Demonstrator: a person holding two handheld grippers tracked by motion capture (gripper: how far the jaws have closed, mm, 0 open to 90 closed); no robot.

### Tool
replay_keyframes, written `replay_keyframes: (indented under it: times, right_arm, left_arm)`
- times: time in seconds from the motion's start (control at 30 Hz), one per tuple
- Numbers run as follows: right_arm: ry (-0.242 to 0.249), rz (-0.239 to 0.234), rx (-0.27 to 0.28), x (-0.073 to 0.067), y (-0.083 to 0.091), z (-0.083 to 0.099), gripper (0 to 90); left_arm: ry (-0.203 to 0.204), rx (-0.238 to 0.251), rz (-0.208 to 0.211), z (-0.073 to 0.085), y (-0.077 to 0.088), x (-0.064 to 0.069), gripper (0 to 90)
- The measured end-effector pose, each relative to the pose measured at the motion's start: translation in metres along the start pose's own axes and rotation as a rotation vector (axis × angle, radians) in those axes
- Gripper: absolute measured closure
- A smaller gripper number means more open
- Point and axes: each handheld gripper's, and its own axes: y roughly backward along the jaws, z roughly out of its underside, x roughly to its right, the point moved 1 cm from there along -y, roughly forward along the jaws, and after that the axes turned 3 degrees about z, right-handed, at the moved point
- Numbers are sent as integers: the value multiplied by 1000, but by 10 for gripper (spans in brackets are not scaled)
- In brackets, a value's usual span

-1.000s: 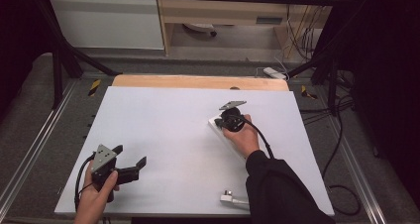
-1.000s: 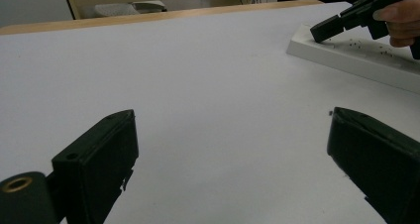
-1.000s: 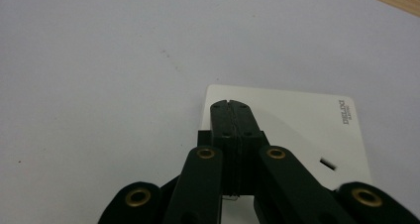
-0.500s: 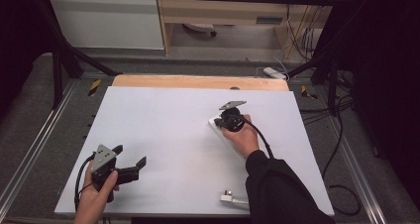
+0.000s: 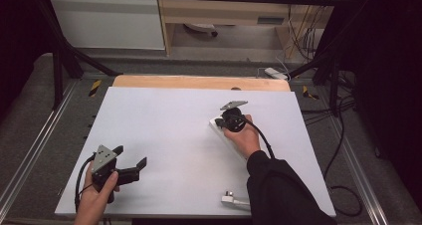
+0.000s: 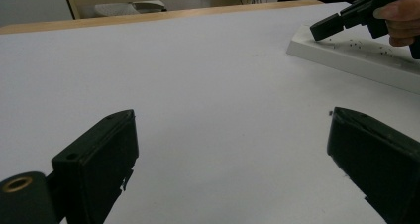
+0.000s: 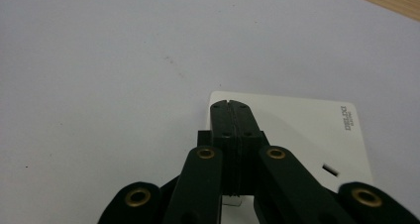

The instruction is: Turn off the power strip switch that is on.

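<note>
A white power strip (image 5: 214, 126) lies on the white table (image 5: 164, 120), right of centre, partly under a hand. My right gripper (image 5: 219, 122) points down at its far end with the jaws shut and nothing between them. In the right gripper view the closed tips (image 7: 231, 105) sit over the strip's end (image 7: 307, 130), near its printed brand name; whether they touch it I cannot tell. My left gripper (image 5: 131, 155) stands open at the front left, empty. In the left gripper view its jaws (image 6: 233, 154) are wide apart, facing the strip (image 6: 356, 55) and the right gripper (image 6: 324, 28).
A white plug (image 5: 229, 198) with a short cable lies near the table's front edge, beside the right sleeve. A wooden strip (image 5: 199, 82) runs along the table's back edge. Black cables hang past the right side of the table.
</note>
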Motion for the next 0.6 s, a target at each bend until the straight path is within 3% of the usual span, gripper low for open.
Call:
replay_keyframes:
  times: [0.6]
  right_arm:
    - [1,-5,6,-1,-1,-3,900]
  left_arm:
    - [0,0,2,0,0,0,54]
